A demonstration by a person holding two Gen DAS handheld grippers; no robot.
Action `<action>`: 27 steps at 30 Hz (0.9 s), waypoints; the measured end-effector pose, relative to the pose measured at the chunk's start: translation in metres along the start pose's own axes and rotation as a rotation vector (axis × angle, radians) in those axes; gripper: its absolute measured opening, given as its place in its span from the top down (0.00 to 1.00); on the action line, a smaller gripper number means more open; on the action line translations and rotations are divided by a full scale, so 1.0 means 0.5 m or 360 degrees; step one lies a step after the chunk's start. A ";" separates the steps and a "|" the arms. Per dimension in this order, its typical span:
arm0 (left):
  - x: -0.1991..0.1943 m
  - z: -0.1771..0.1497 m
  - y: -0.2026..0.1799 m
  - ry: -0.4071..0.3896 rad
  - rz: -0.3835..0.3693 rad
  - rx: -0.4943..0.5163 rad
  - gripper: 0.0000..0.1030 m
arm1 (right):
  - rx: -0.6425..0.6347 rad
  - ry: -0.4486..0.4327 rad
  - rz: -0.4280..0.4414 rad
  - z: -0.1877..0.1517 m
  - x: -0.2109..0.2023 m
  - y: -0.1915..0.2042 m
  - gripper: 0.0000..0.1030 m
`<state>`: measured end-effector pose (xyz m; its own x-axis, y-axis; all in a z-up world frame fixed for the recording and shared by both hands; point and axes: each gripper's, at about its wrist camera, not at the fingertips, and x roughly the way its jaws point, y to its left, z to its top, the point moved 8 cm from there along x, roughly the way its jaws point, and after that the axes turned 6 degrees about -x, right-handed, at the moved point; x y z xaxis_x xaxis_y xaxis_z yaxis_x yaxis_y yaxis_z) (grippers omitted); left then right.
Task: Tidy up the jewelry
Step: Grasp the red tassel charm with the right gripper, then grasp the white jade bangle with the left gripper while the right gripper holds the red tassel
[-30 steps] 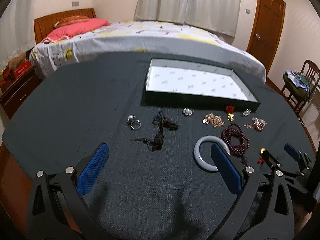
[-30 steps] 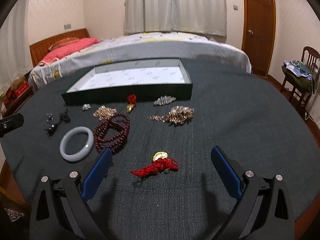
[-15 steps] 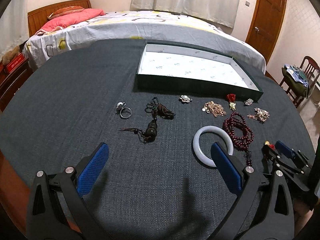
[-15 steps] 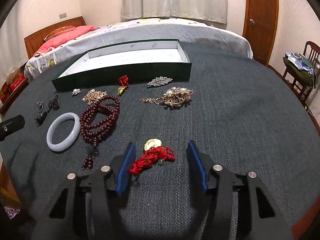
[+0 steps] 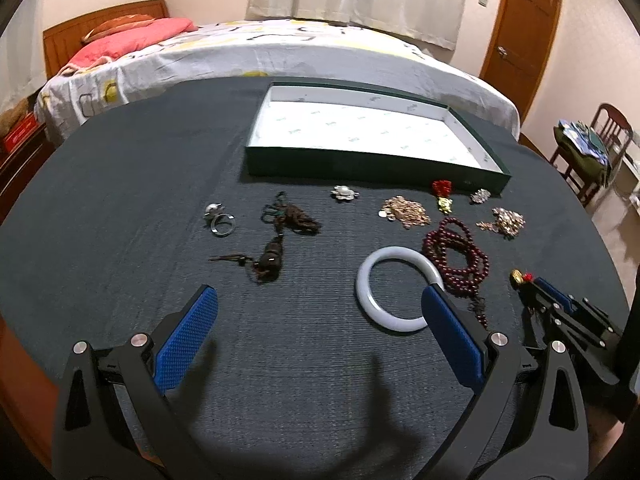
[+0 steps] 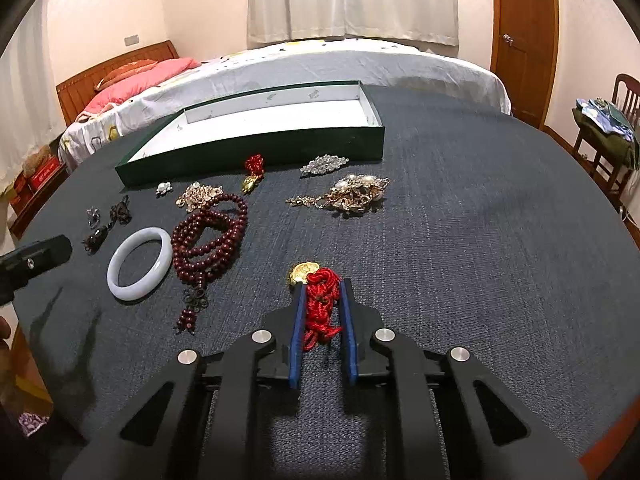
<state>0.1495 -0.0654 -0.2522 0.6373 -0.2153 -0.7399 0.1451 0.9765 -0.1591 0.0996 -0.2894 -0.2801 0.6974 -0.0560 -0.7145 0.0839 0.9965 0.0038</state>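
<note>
— Dark woven cloth covers the round table, with a bed behind it. What lies on it?

— One shallow rectangular tray, dark green outside and white inside, sits at twelve o'clock. Below it the jewelry is spread in a loose band.

— Count the pieces?

— One smooth pale bangle, round and glossy. One string of dark red round beads, looped several times, just beside the bangle at its three o'clock. Two gold-toned clusters: a small one and a bigger pearl-studded one. One silver ring, one small pearl brooch, one glittery silver brooch, one small red-and-gold charm, and two dark brown corded pieces.

— And the grippers?

— On the right gripper the blue pads are clamped on a knotted red cord tassel with a gold charm at its tip, at six o'clock on the cloth. On the left gripper the textured blue pads stand wide apart, holding nothing, the right-hand one overlapping the bangle's rim in view.
</note>
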 end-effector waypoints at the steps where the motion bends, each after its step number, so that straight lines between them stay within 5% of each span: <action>1: 0.003 -0.001 -0.007 0.0003 -0.0004 0.0012 0.04 | 0.0001 -0.0001 0.0004 0.001 0.000 0.000 0.85; 15: 0.084 -0.039 -0.092 0.0085 0.0018 0.0199 0.04 | 0.0025 -0.0053 0.0022 0.015 -0.015 -0.019 0.88; 27: 0.126 -0.030 -0.087 0.0086 0.0054 0.0173 0.05 | 0.0079 -0.0046 0.0056 0.017 -0.004 -0.029 0.88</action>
<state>0.1722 -0.1214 -0.3017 0.6021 -0.1787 -0.7781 0.2074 0.9762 -0.0637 0.1030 -0.3044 -0.2729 0.7207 -0.0236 -0.6928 0.0936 0.9936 0.0635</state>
